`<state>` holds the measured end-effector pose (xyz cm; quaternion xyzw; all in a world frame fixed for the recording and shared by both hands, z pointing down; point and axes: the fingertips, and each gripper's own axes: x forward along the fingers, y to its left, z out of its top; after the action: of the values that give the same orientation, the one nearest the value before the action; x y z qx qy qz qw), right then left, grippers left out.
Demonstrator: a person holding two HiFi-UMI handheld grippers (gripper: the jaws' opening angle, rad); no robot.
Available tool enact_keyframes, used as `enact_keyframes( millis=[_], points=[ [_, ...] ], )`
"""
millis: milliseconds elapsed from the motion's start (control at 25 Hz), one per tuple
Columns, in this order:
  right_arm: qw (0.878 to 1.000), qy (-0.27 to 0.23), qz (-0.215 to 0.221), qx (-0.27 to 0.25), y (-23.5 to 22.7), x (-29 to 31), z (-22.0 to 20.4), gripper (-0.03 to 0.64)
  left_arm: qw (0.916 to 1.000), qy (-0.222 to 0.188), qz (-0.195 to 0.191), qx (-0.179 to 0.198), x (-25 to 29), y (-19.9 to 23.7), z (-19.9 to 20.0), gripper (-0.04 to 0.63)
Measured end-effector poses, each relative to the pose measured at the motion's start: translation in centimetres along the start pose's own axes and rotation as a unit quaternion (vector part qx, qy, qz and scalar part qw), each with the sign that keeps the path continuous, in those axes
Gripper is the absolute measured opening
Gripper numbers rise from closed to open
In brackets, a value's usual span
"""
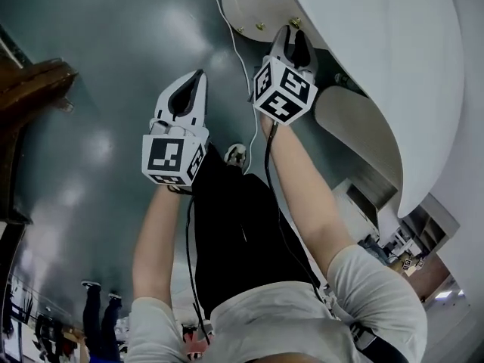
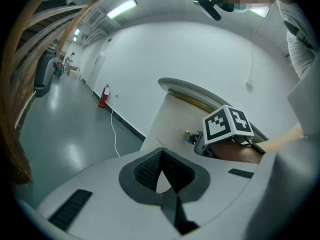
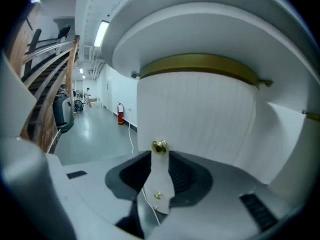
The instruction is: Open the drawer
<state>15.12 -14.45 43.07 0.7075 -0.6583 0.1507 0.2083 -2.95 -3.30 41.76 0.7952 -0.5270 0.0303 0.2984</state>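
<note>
Over a grey glossy floor point(image 1: 106, 89) we log two grippers: right gripper point(image 3: 160, 157) spread, one brass knob point(image 3: 160, 147) of the white curved drawer point(image 3: 200, 114) at its tips; left gripper point(image 2: 161, 156) pressed together, empty, alongside.

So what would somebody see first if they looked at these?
Probably the two black-and-white patterned cubes in the head view, one on the left tool and one on the right tool, held out on bare arms above a shiny grey floor. Next comes the little gold knob on the big white rounded cabinet, shining right at the tips of the right tool's open jaws.
</note>
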Motion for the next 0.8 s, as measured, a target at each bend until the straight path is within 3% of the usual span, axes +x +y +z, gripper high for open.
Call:
enact_keyframes(
  millis=[280,440,800],
  points=[
    [0.999,-0.019,-0.038,0.014,0.2,0.9,0.5,0.116,0.9997,0.022,0.013,0.006,-1.9,1.4,-1.5,0.002],
    [0.997,-0.028,-0.056,0.035,-0.1,1.1,1.4,0.115,0.9994,0.032,0.0,0.008,-1.9,0.3,-2.1,0.002],
    [0.995,-0.012,-0.074,0.065,-0.5,1.3,1.6,0.107,0.9992,0.036,-0.005,0.017,-0.5,0.0,-1.1,0.002]
  ],
)
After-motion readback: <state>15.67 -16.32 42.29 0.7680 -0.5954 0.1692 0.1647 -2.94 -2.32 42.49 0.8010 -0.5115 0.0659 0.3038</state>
